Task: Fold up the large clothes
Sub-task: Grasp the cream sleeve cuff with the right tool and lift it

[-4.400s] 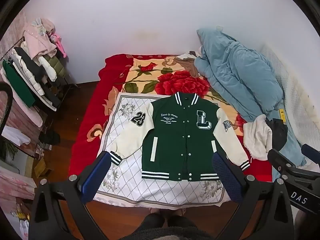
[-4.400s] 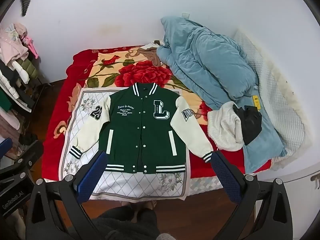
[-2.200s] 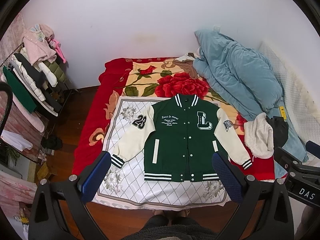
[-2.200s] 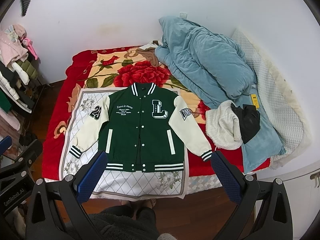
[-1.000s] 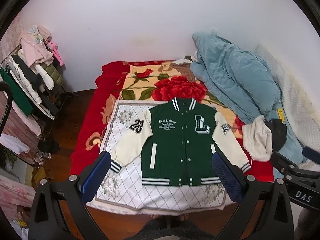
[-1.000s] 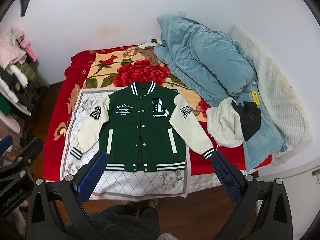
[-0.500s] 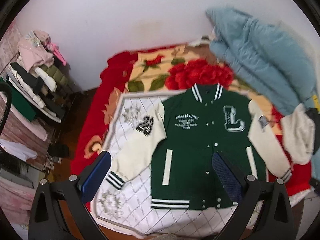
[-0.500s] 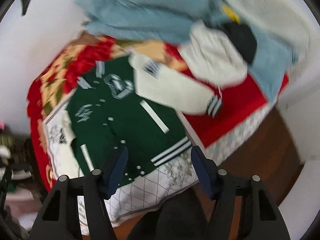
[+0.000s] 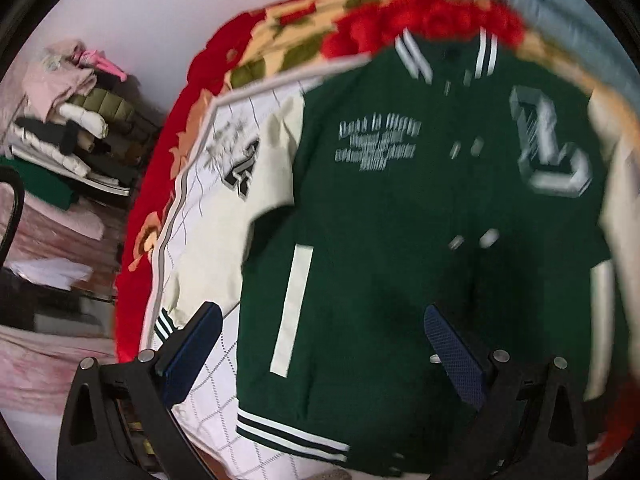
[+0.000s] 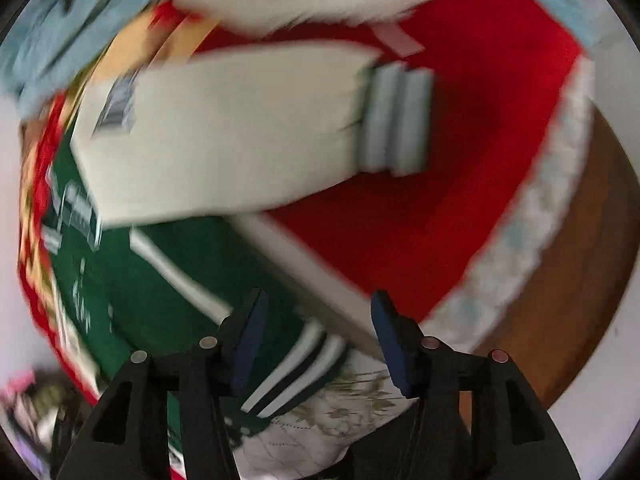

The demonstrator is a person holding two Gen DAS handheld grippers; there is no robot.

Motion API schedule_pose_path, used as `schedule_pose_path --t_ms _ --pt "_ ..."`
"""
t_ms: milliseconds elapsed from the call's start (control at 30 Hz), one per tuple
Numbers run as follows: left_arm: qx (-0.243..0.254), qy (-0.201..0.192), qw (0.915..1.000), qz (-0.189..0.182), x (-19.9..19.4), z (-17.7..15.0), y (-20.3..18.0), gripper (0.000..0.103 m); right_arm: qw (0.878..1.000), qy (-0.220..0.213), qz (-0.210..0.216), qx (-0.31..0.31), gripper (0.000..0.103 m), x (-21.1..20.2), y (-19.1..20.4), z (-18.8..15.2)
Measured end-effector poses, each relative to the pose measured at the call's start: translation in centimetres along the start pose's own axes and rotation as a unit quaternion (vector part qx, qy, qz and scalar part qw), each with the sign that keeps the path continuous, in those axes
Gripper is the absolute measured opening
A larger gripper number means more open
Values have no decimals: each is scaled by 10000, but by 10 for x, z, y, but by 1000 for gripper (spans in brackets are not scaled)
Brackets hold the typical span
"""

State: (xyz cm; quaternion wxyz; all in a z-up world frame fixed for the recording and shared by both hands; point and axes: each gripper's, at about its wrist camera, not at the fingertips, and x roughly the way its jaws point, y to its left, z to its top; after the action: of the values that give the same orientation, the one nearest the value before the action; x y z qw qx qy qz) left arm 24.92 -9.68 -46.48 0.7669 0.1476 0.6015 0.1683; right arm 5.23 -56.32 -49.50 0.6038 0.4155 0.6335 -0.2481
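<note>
the green varsity jacket with cream sleeves (image 9: 400, 216) is lying front side up and spread flat on a white quilted sheet with a diamond pattern (image 9: 208, 376), and fills most of the middle of the left wrist view. that sheet sits on a red blanket with big roses (image 9: 304, 28) that runs across the top and left of the frame.

the left gripper (image 9: 320, 344) sits at the bottom centre over the jacket's lower front, its blue-padded fingers (image 9: 192, 340) spread wide with nothing between them. one pad is over the sheet by the striped cuff, the other over the green body.

in the right wrist view, which is pretty blurry, the right gripper (image 10: 316, 336) is at the bottom centre with its pads parted but closer together. it's right over the striped hem corner, and i can't tell if it's touching. the cream sleeve (image 10: 224, 128) stretches across the upper middle onto the red blanket.

a stack of folded clothes (image 9: 68, 128) sits on the left edge of the left wrist view.
</note>
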Motion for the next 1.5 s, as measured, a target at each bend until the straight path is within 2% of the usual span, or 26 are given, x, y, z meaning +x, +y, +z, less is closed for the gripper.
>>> schedule_pose_path --t_ms 100,167,233,333,400,533,567,600,633,700,767,867,1000,1067,1100,1133,1167,1200,1233,1300,1367,1433,1500 --pt "112 232 9996 153 33 -12 -9 103 9928 429 186 -1107 56 42 69 -24" --pt "174 362 9991 148 55 -26 -12 103 9812 724 405 -1745 56 73 122 -48" --pt "312 489 9981 220 76 -40 -14 103 9681 838 444 -2317 56 105 174 -76" --pt "452 642 9968 164 104 -57 -19 103 9477 969 -46 -3039 57 151 227 -114" --pt "435 802 9958 37 114 -65 -18 103 9413 1057 -204 -3201 59 172 241 -133" --pt "289 739 9967 -191 116 -79 -14 103 9192 590 -871 -3794 60 183 261 -163" --pt "297 707 9968 -212 117 -79 -15 103 9144 497 -968 -3899 49 186 265 -169" --pt "302 692 9968 -251 117 -80 -15 103 9119 417 -960 -3968 35 189 268 -174" --pt "283 707 9966 -308 117 -81 -14 103 9095 360 -997 -4020 11 191 272 -178" --pt "177 754 9961 -432 119 -82 -11 103 9122 343 -984 -3964 4 193 278 -184" --pt "141 777 9954 -536 119 -81 -9 103 9230 429 -776 -3744 4 189 284 -189" --pt "195 752 9950 -630 119 -80 -10 103 9313 438 -469 -3585 3 177 297 -197" --pt "350 753 9946 -623 114 -79 -13 103 9211 710 -659 -3772 4 206 310 -202" --pt "359 750 9944 -660 105 -75 -13 103 9264 925 -409 -3628 7 211 310 -191" --pt "356 707 9944 -702 96 -71 -13 103 9315 1002 -125 -3493 10 204 304 -184" --pt "354 650 9944 -750 90 -71 -12 103 9356 1013 179 -3378 21 196 301 -178" --pt "369 583 9945 -791 81 -68 -16 103 9398 930 474 -3253 48 184 297 -171" --pt "393 535 9945 -807 74 -65 -20 103 9460 786 680 -3072 66 169 290 -162" --pt "423 468 9946 -828 65 -59 -26 103 9528 702 848 -2829 89 155 285 -149" --pt "448 338 9939 -950 49 -48 -43 103 9733 374 1118 -1968 91 125 253 -116" --pt "461 161 9929 -1087 36 -33 -68 103 9903 15 1184 -726 91 103 201 -75" --pt "552 27 9921 -1123 31 -21 -98 103 9917 -474 1124 395 91 91 145 -48" --pt "624 -53 9918 -1116 34 -9 -128 103 9832 -938 963 1234 91 88 93 -23"
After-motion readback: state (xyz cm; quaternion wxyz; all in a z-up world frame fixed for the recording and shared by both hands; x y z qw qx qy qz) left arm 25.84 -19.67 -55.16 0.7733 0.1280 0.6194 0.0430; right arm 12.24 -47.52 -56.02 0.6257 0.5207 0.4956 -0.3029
